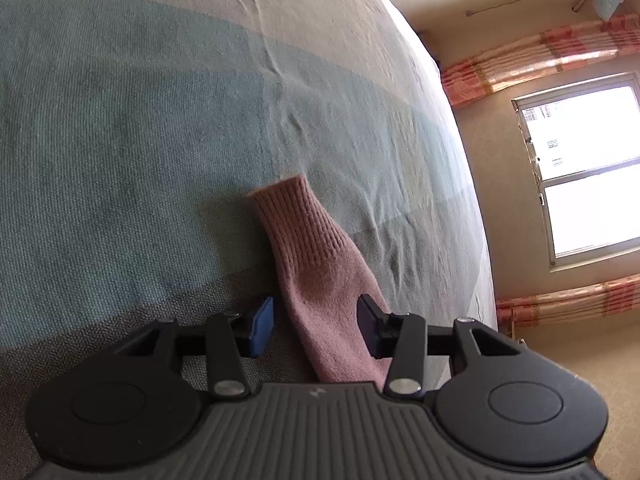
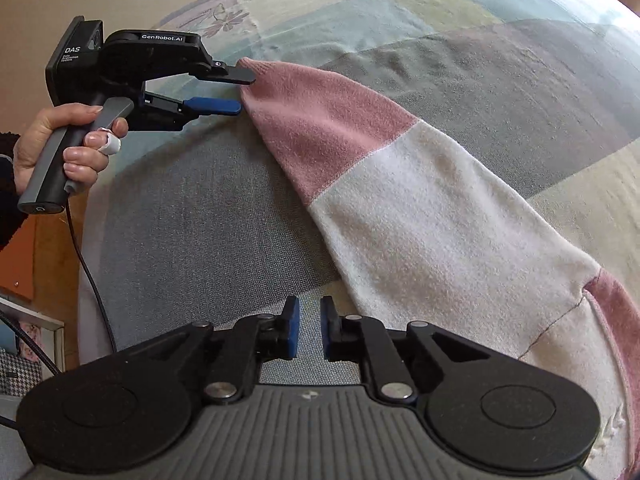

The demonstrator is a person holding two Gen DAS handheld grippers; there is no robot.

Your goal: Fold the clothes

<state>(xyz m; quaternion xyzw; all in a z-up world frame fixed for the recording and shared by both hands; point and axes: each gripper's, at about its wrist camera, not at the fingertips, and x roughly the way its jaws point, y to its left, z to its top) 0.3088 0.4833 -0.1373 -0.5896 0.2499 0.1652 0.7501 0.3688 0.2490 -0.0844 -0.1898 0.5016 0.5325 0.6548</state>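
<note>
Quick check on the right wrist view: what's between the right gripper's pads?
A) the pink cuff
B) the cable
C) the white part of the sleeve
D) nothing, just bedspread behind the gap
D: the right gripper is nearly shut with only a narrow gap showing bedspread; the sleeve passes beside it, and the pink cuff sits at the left gripper.

Two grippers [image 2: 244, 92] [image 2: 310, 328], one sweater [image 2: 420, 200], one hand [image 2: 60, 140]
</note>
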